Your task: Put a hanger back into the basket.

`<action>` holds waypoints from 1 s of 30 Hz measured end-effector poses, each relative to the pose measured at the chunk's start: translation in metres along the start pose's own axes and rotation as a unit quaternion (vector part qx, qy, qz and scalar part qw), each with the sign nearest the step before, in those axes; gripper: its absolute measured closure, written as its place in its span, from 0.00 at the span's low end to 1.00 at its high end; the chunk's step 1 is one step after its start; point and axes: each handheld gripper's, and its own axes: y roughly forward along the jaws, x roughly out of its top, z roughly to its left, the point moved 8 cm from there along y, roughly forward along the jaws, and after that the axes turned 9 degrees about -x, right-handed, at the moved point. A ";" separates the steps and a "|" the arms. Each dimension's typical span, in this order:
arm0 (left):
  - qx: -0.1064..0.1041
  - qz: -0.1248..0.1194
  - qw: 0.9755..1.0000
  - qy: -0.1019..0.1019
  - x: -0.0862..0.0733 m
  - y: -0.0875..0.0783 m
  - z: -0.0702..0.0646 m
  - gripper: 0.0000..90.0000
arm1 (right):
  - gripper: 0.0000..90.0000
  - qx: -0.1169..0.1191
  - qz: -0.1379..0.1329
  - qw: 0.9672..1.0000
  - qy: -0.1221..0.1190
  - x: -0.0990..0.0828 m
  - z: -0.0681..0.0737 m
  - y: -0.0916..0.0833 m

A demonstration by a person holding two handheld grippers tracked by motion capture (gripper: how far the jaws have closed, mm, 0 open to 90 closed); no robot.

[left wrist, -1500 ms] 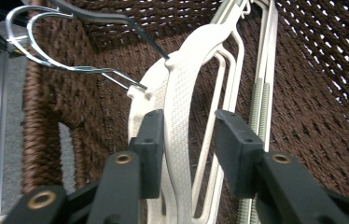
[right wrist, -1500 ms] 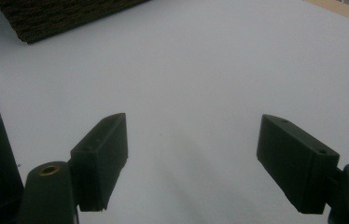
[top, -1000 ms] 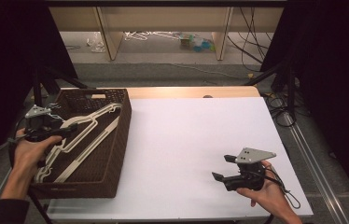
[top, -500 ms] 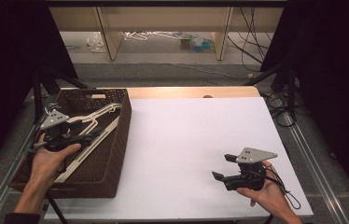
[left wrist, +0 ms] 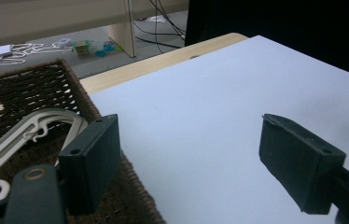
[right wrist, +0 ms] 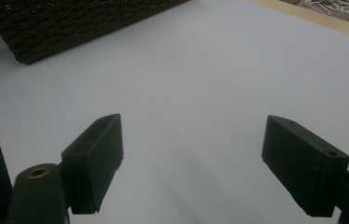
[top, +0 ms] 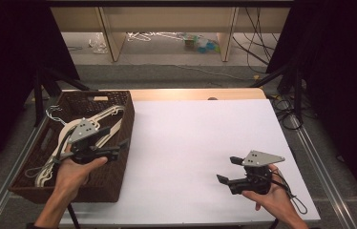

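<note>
A dark wicker basket (top: pixel 121 107) stands at the table's left and holds several white hangers (top: pixel 105 125). My left gripper (top: pixel 120 149) hovers over the basket's right rim, open and empty, jaws pointing right toward the white sheet. In the left gripper view the jaws stand wide apart (left wrist: pixel 191 158), with a hanger (left wrist: pixel 32 130) and the basket's rim (left wrist: pixel 77 88) at the left. My right gripper (top: pixel 225 171) rests low over the white sheet (top: pixel 195 138) near the front right, open with nothing between its jaws (right wrist: pixel 191 163).
The white sheet covers most of the table, with a wooden strip (top: pixel 195 94) along the far edge. Beyond the table lie loose hangers (top: pixel 152 36) and small items on the floor. Cables (top: pixel 288 112) hang at the right side. The basket's corner (right wrist: pixel 32 51) appears in the right gripper view.
My left gripper has moved from the basket's far left across toward its right rim and turned to point right. The right gripper has stayed in place.
</note>
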 end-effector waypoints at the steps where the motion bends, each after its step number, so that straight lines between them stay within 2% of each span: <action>1: -0.003 0.000 1.000 0.001 0.000 0.001 -0.002 0.22 | 0.23 -0.001 -0.003 1.000 0.000 0.000 0.000 0.000; 2: -0.005 0.001 1.000 0.007 0.000 0.003 -0.003 0.22 | 0.23 0.000 -0.006 1.000 0.001 0.001 0.000 0.001; 4: -0.010 -0.001 1.000 0.004 0.000 0.008 -0.012 0.22 | 0.23 -0.002 -0.009 1.000 0.004 0.001 0.000 0.001; 5: -0.010 -0.001 1.000 0.004 0.000 0.008 -0.012 0.22 | 0.22 0.000 -0.008 1.000 0.006 0.001 0.000 0.000; 8: -0.014 0.005 1.000 0.019 -0.002 0.014 -0.019 0.22 | 0.22 0.000 -0.010 1.000 0.005 0.001 0.000 0.001; 10: -0.021 0.006 1.000 0.011 -0.004 0.017 -0.026 0.22 | 0.22 0.000 -0.010 1.000 0.008 0.001 -0.001 0.001; 11: -0.023 0.004 1.000 0.013 -0.004 0.019 -0.029 0.22 | 0.22 0.006 -0.008 1.000 0.009 0.000 0.000 0.000; 13: -0.026 0.002 1.000 0.015 -0.004 0.021 -0.035 0.22 | 0.22 -0.002 -0.013 1.000 0.009 0.001 -0.002 0.001; 21: -0.050 0.001 0.999 0.016 -0.009 0.033 -0.062 0.21 | 0.22 0.002 -0.020 1.000 0.011 0.001 -0.001 0.000; 25: -0.052 -0.007 0.998 0.025 -0.008 0.036 -0.068 0.21 | 0.22 0.003 -0.021 1.000 0.010 0.000 -0.001 0.000; 26: -0.053 -0.008 0.998 0.022 -0.009 0.036 -0.071 0.21 | 0.22 0.003 -0.022 1.000 0.009 0.000 -0.001 0.000; 30: -0.049 -0.007 0.998 0.033 -0.017 0.039 -0.079 0.20 | 0.22 0.002 -0.029 1.000 0.010 0.002 0.001 -0.003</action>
